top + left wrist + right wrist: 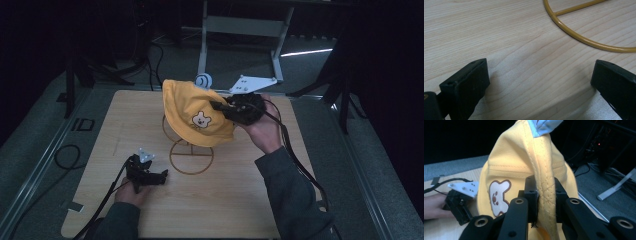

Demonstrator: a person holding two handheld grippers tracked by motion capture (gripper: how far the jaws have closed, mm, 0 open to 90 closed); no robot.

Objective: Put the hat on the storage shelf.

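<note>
So the right gripper has its jaws pinched on the stitched brim of the yellow hat, which already sits draped over the wire stand at about 12 o'clock on the bench. The hanging looks basically done to me; what's left is letting go. The left gripper rests at 7 o'clock, jaws wide open and empty.

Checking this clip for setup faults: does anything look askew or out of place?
The yellow hat hangs lopsided on the wire stand, its brim pinched in the right gripper. The left gripper rests open on the table. Nothing looks damaged.
</note>
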